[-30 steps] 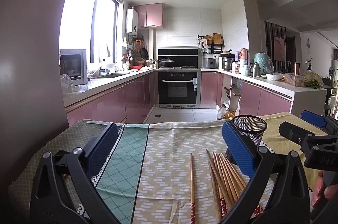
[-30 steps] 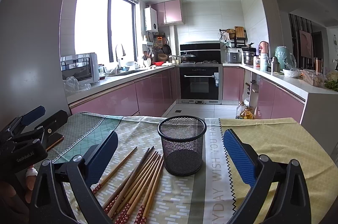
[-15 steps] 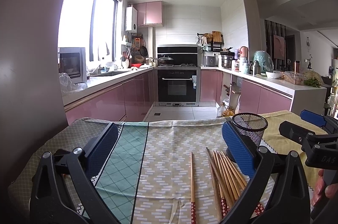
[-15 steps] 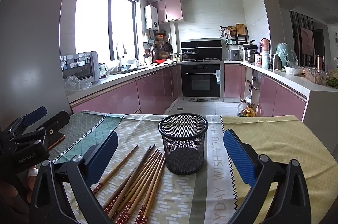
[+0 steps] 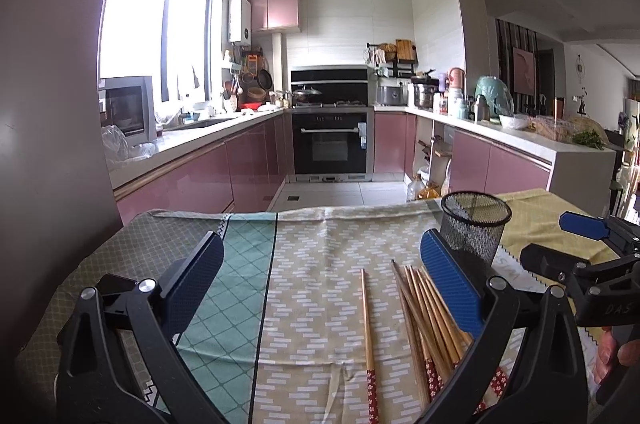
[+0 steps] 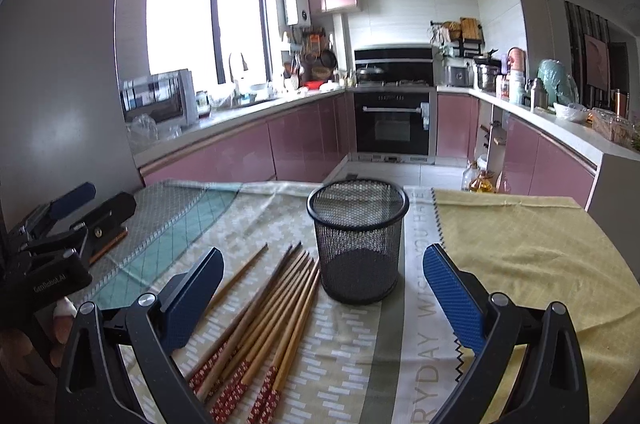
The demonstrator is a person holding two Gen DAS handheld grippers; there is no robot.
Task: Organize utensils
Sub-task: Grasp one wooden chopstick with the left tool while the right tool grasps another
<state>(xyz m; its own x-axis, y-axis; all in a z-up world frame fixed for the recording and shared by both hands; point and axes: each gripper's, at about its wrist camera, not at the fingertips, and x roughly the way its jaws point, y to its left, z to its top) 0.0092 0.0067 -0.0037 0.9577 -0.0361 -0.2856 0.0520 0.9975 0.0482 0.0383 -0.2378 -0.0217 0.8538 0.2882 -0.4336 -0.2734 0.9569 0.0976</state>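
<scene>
Both claws hover wide open and empty above the cloth-covered worktop [image 6: 520, 244]. The left claw [image 5: 320, 288] has 1 stray chopstick [image 5: 367, 324] lying between its blue pads, apart from the bundle of chopsticks [image 5: 430, 320] lying partly under its right pad. The right claw [image 6: 324, 296] faces the black mesh holder [image 6: 358, 240], which stands upright and empty just right of the chopsticks, whose tips lie near its base. Their red patterned ends point toward the cameras
</scene>
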